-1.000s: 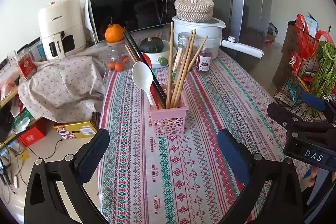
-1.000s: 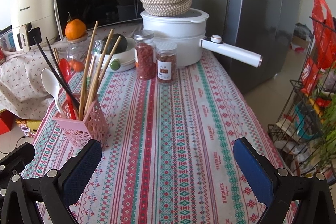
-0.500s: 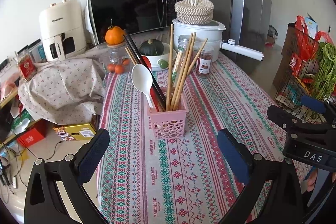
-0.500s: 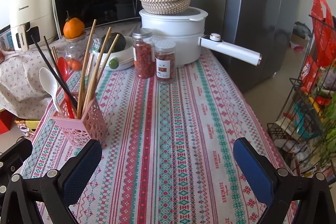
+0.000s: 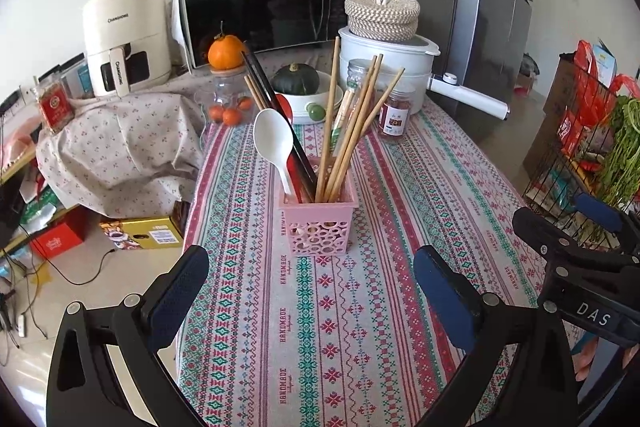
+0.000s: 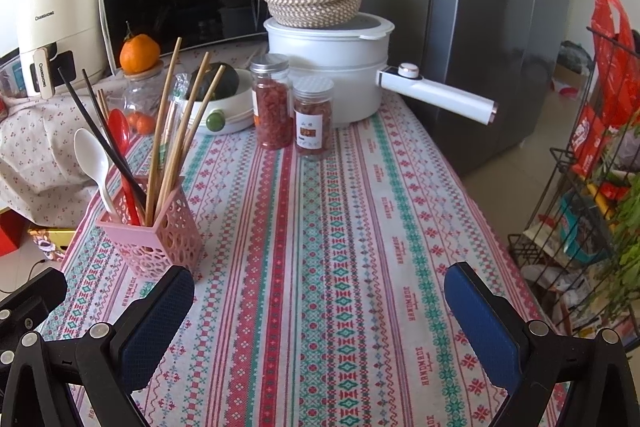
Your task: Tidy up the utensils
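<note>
A pink perforated utensil holder (image 5: 318,223) stands upright on the patterned tablecloth; it also shows in the right wrist view (image 6: 154,237). It holds several wooden chopsticks (image 5: 352,131), dark chopsticks (image 5: 276,115), a white spoon (image 5: 274,143) and a red spoon (image 6: 119,131). My left gripper (image 5: 310,301) is open and empty, above the cloth in front of the holder. My right gripper (image 6: 320,311) is open and empty, to the right of the holder.
Two spice jars (image 6: 314,117), a white pot (image 6: 328,67) with a long handle and woven lid, a bowl with a squash (image 5: 298,89), a jar topped by an orange (image 5: 226,83) and a microwave (image 5: 260,11) stand at the back. A wire rack (image 6: 592,163) stands right of the table.
Both grippers have drawn back slightly from the holder and stay open. The holder and utensils have not moved.
</note>
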`<state>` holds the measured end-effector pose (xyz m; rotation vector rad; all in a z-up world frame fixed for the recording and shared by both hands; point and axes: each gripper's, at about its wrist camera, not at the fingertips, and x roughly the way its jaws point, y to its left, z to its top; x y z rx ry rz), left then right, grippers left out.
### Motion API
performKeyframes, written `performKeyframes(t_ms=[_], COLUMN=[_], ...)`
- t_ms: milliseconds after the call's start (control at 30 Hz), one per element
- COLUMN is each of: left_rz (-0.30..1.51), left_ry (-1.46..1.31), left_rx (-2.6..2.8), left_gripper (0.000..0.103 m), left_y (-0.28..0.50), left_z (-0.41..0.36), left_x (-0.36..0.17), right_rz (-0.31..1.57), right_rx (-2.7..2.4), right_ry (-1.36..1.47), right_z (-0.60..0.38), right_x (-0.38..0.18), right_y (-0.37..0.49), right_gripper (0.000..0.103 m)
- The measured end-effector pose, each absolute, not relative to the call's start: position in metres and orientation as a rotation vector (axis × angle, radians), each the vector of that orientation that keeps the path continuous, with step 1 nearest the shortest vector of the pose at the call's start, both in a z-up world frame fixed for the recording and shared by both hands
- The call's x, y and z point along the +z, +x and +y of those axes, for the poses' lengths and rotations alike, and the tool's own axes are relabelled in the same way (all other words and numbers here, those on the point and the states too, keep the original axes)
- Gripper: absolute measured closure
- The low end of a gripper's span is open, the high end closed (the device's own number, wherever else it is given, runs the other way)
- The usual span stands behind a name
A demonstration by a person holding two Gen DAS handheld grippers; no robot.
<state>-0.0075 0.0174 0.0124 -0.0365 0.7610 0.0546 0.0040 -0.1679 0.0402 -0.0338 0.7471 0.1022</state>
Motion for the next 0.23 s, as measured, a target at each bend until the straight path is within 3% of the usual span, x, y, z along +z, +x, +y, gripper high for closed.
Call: performKeyframes(t_ms=[233], left_rz=[0.786], left_ry=[-0.056], left_rx=[0.065], left_gripper=[0.0], left_y=[-0.0022], left_z=[0.0222], left_x=[0.004], right_rz=[0.751], right_rx=[0.105], right_ry=[-0.029], right_z=[-0.1691], right_x=[0.0395], right_y=[0.0042], right_gripper=[0.0])
